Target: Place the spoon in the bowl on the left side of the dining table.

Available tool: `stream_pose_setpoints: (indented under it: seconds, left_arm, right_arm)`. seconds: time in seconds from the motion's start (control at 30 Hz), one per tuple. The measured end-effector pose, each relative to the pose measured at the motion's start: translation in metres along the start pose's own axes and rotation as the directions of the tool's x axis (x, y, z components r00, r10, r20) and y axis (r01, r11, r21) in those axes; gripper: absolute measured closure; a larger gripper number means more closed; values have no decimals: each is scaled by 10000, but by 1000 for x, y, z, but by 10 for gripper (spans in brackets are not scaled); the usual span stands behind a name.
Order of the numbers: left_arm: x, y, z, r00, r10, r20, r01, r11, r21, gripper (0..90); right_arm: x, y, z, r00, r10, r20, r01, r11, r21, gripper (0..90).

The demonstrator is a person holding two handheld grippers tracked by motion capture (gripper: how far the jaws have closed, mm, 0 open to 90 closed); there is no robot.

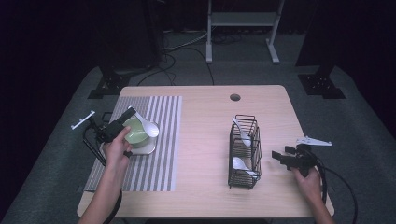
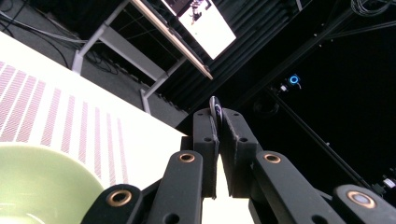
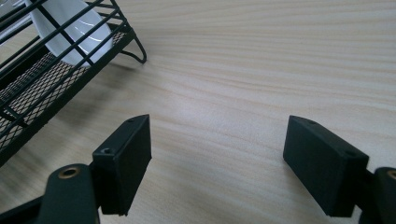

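My left gripper (image 1: 129,115) (image 2: 218,122) is shut on the thin handle of a white spoon (image 1: 150,129) (image 2: 215,106). The spoon's head hangs over a green bowl (image 1: 134,134) (image 2: 42,186), which sits on a white plate (image 1: 145,149). A black wire rack (image 1: 244,151) (image 3: 42,88) stands right of centre with two white spoons (image 1: 242,164) (image 3: 70,28) in it. Just right of the rack, my right gripper (image 1: 277,157) (image 3: 217,140) is open low over bare wood, with nothing between its jaws.
A grey striped placemat (image 1: 159,154) (image 2: 56,121) covers the table's left part, under the plate. A round cable hole (image 1: 235,97) lies near the far edge. Beyond the table are a white stand (image 1: 243,28) and floor cables.
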State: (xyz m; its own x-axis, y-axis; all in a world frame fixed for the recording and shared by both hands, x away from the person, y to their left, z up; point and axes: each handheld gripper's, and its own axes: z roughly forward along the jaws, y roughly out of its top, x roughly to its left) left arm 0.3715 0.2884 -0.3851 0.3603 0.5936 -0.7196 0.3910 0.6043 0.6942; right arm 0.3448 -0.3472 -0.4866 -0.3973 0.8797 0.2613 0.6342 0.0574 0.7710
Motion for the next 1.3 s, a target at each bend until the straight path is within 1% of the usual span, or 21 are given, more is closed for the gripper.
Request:
stream_pose_setpoints:
  seconds: [0.1, 0.27, 0.57, 0.93, 1.3]
  left_arm:
    - [2, 1, -1, 10000, -2, -56, 2, 10000, -25, 849]
    - [6, 4, -4, 9998, -113, -158, 111, 9998, -157, 849]
    - [10, 8, -6, 9996, -108, -273, 101, 9996, -259, 849]
    - [21, 14, -14, 9977, -220, -643, 188, 9985, -513, 843]
    - [29, 16, -17, 9953, -401, -881, 344, 9973, -653, 845]
  right_arm:
    - [0, 0, 0, 10000, -5, 10, 5, 10000, 8, 222]
    - [0, 0, 0, 10000, -7, 19, 7, 10000, 14, 222]
    - [0, 0, 0, 10000, 5, 16, -6, 10000, 7, 222]
    - [0, 0, 0, 10000, -5, 24, 5, 10000, 18, 222]
    - [0, 0, 0, 10000, -25, 40, 25, 10000, 25, 222]
